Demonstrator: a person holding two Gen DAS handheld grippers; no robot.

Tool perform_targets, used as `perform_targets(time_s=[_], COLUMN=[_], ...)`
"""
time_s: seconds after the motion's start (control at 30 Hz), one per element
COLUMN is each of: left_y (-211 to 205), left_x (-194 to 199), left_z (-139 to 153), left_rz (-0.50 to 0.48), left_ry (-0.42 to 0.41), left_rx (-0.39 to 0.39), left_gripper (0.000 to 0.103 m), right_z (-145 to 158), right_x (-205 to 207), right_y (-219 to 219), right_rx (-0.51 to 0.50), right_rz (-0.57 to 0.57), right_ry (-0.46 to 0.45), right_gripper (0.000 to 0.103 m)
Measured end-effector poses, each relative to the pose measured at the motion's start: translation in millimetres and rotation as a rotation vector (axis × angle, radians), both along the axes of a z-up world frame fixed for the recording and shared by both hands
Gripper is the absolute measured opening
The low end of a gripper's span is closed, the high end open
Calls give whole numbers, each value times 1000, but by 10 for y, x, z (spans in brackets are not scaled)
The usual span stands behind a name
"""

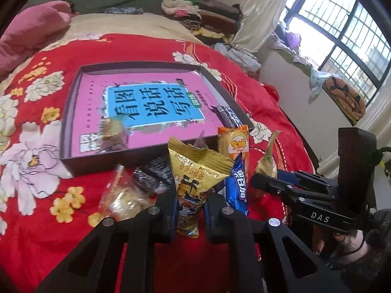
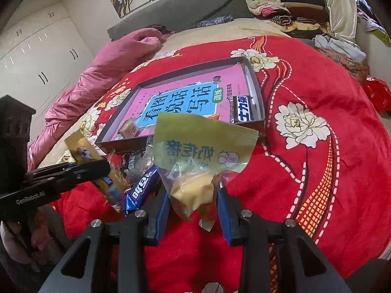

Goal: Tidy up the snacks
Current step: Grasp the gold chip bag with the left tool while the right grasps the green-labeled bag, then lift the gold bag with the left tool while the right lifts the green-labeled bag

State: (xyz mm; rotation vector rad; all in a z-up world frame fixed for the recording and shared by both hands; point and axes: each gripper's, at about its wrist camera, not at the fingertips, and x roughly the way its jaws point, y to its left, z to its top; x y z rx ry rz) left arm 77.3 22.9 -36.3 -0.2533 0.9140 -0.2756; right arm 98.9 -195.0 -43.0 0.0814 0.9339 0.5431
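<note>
My left gripper (image 1: 189, 210) is shut on a gold snack packet (image 1: 195, 171), which stands upright between the pads above the red bedspread. In the right wrist view my right gripper (image 2: 193, 202) is shut on a pale green packet (image 2: 202, 146) with a yellow pastry inside. Each gripper shows in the other view: the right gripper (image 1: 259, 182) at the right, the left gripper (image 2: 105, 167) at the left. A shallow dark box (image 1: 110, 161) lined with a pink book lies just beyond, holding a black chocolate bar (image 2: 242, 108) and a small candy (image 2: 128, 128).
Loose snacks lie in front of the box: a blue cookie packet (image 1: 238, 185), an orange packet (image 1: 233, 141), a clear packet with yellow cake (image 1: 122, 195) and a dark packet (image 1: 151, 175). A pink quilt (image 2: 110, 63) and folded clothes (image 1: 202, 12) lie farther back.
</note>
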Motion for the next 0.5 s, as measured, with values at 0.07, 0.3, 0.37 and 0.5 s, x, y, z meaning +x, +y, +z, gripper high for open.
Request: perform_targets(time_s=[0.07, 0.3, 0.37, 0.5], left_y=[63, 157, 163, 160], left_x=[-32, -88, -109, -127], left_z=[50, 206, 250, 328], left_rz=[20, 66, 76, 88], left_ry=[-6, -36, -40, -52], left_rx=[-4, 20, 25, 33], left_gripper=[16, 16, 16, 16], right_z=[29, 83, 96, 129], right_x=[-8, -2, 8, 15], right_y=[-5, -9, -17, -27], right_rx=[0, 0, 6, 15], right_rz=[-1, 5, 6, 5], right_ry=[-14, -38, -41, -52], right_gripper=[37, 37, 37, 37])
